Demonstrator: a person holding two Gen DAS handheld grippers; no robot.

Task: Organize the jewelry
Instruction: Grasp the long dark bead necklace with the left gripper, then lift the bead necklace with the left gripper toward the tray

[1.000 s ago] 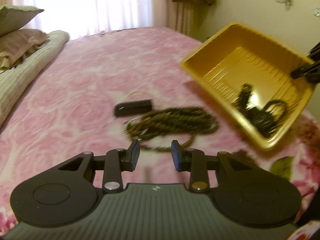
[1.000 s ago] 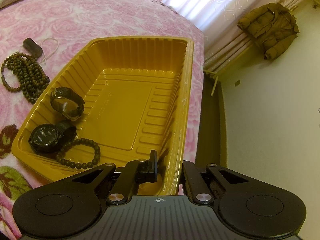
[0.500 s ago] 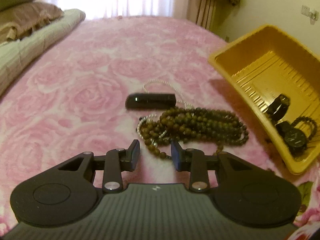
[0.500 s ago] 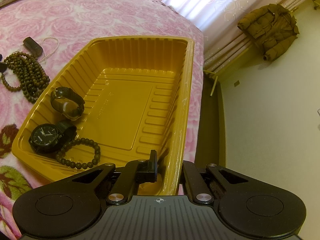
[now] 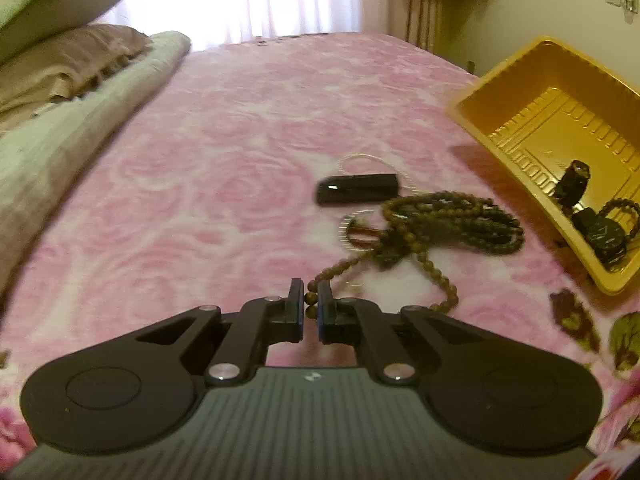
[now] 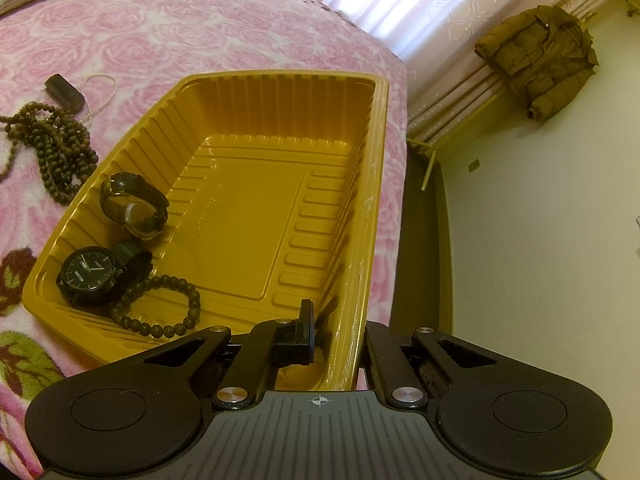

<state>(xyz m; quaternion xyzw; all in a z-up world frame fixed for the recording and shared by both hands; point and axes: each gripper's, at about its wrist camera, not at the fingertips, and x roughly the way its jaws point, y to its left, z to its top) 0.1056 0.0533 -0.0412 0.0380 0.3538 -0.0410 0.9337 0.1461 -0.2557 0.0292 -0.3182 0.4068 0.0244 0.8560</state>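
A long brown bead necklace (image 5: 448,220) lies piled on the pink bedspread; it also shows in the right wrist view (image 6: 56,148). My left gripper (image 5: 310,308) is shut on one strand of it, drawn out from the pile. A black case (image 5: 356,188) and a thin pearl strand (image 5: 368,158) lie just beyond. My right gripper (image 6: 338,334) is shut on the near rim of the tilted yellow tray (image 6: 360,216). The tray holds two watches (image 6: 134,208) (image 6: 90,274) and a small bead bracelet (image 6: 160,308).
Pillows and a folded green blanket (image 5: 68,120) line the bed's left side. The bed edge drops to the floor right of the tray (image 6: 424,240). A brown jacket (image 6: 540,56) hangs by the curtains.
My left gripper has closed on a strand of the bead necklace and drawn it toward itself, away from the pile. The right gripper and tray have not moved.
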